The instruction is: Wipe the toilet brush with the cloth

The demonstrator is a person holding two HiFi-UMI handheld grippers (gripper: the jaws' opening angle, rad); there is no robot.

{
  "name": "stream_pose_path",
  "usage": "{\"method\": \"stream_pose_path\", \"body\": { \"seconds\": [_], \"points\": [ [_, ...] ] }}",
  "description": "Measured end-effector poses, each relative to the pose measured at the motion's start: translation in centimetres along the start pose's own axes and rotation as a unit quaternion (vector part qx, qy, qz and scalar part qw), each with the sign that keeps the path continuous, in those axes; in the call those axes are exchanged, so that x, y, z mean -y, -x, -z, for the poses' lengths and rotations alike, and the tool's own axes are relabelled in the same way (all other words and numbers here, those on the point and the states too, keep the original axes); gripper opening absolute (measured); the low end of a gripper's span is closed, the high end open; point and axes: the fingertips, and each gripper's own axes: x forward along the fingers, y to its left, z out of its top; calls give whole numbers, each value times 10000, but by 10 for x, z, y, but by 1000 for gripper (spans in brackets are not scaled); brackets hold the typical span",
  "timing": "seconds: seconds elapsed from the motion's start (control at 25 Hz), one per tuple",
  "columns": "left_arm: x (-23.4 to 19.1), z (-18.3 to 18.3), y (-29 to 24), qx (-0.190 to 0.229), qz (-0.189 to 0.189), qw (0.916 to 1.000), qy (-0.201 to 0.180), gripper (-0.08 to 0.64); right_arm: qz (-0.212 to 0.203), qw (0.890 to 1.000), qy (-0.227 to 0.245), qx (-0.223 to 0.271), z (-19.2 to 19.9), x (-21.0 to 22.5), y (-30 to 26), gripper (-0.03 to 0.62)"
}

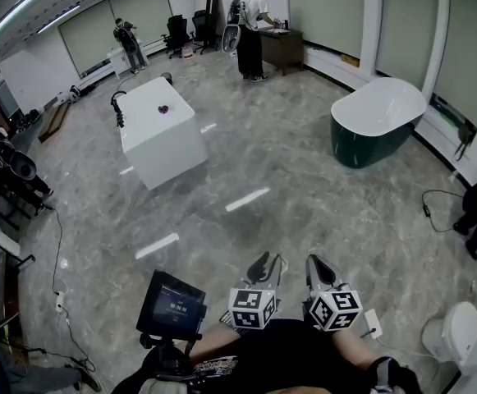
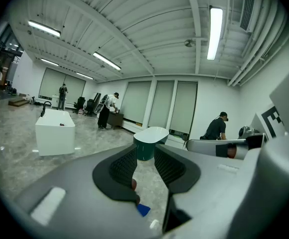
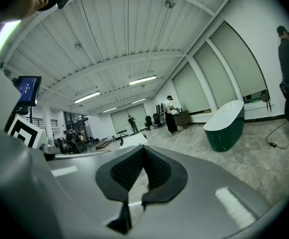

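Observation:
No toilet brush and no cloth shows in any view. Both grippers are held side by side low in the head view, close to the person's body, pointing out over the grey marble floor. The left gripper [image 1: 271, 261] [image 2: 145, 151] has its jaws drawn close, with only a narrow slit and nothing between them. The right gripper [image 1: 318, 263] [image 3: 143, 151] has its jaw tips meeting, also empty. Each gripper view catches the other gripper at its edge.
A dark green bathtub [image 1: 378, 117] stands far right and a white counter block with a black faucet [image 1: 160, 130] far left. A white toilet [image 1: 460, 331] sits at the lower right, and a screen on a stand [image 1: 172, 306] by the person's left. People stand at the back; cables lie on the floor.

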Motion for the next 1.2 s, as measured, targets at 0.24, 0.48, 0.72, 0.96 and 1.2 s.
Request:
{"method": "stream_pose_path", "body": {
  "seconds": [0.24, 0.48, 0.72, 0.96, 1.2],
  "points": [
    [-3, 0, 1, 10, 14, 10000, 25, 121, -3, 10000, 11, -10, 1, -4, -2, 2],
    [-7, 2, 1, -29, 28, 9999, 94, 120, 35, 10000, -2, -45, 3, -5, -4, 3],
    [-18, 6, 4, -76, 50, 9998, 204, 121, 86, 9999, -6, -137, 10, -12, -10, 3],
    [-32, 15, 8, -128, 71, 9993, 339, 120, 127, 9996, 10, -244, 23, -22, -16, 3],
    [-51, 24, 17, -248, 134, 9985, 463, 120, 204, 9991, -5, -374, 39, -40, -23, 3]
  ]
}}
